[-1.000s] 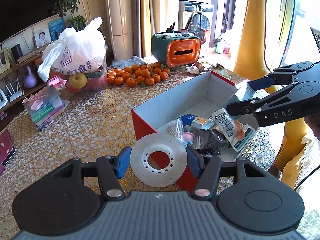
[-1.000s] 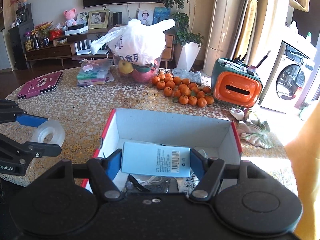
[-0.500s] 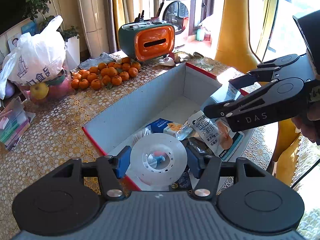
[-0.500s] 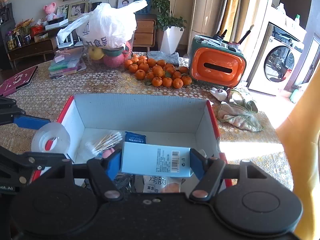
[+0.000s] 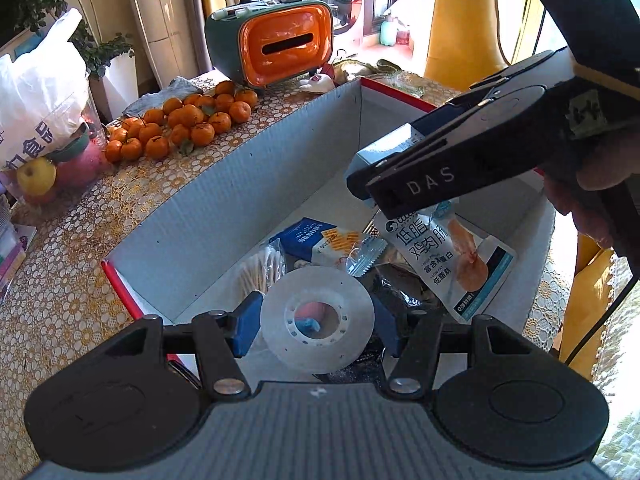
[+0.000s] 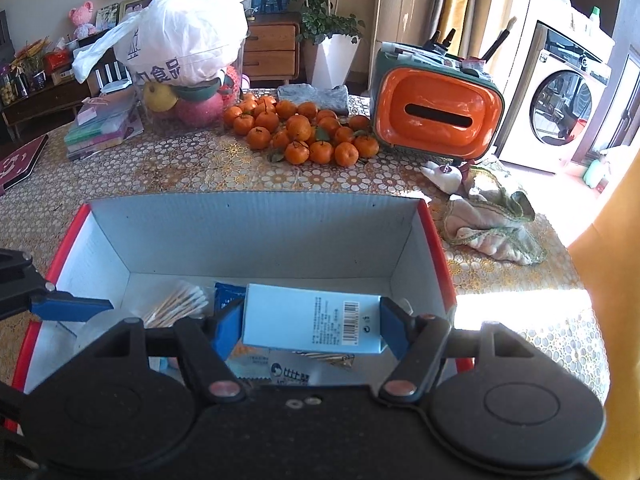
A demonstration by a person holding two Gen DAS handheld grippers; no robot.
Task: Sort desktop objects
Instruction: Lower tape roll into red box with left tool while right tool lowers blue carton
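— Two claws over the box, right? What is in each?

— Yes. The left claw (image 5: 318,326) is clamped on a clear tape roll (image 5: 317,320), its blue pads pressing the roll's rim from either side. The right claw (image 6: 312,326) is clamped on a light blue carton (image 6: 312,324) with a barcode on its face, held level between the pads.

— Where do they sit against the box?

— Both hang inside the open top of the red-edged cardboard box (image 6: 256,232) on the tabletop (image 6: 192,168). The tape roll is above the near corner; the carton is above the middle, toward the right wall.

— Does either thing touch the bottom?

— I cannot tell for the roll. The carton is clear of the packets beneath it.

— What already lies in the box?

— A bundle of cotton swabs (image 5: 260,270), a dark blue packet (image 5: 308,236), a small foil sachet (image 5: 366,256) and a white snack pouch (image 5: 452,260) with printed characters, right under the right claw in the left wrist view.

— And beyond the box?

— A heap of tangerines (image 6: 300,128), an orange tissue holder (image 6: 436,112) with pens on top, a white plastic bag (image 6: 184,44) over a container of fruit, a crumpled cloth (image 6: 492,220) off the box's right corner, and a stack of books (image 6: 104,128) at the left.

— Any of the person showing?

— Part of a hand (image 5: 600,184) behind the right claw.
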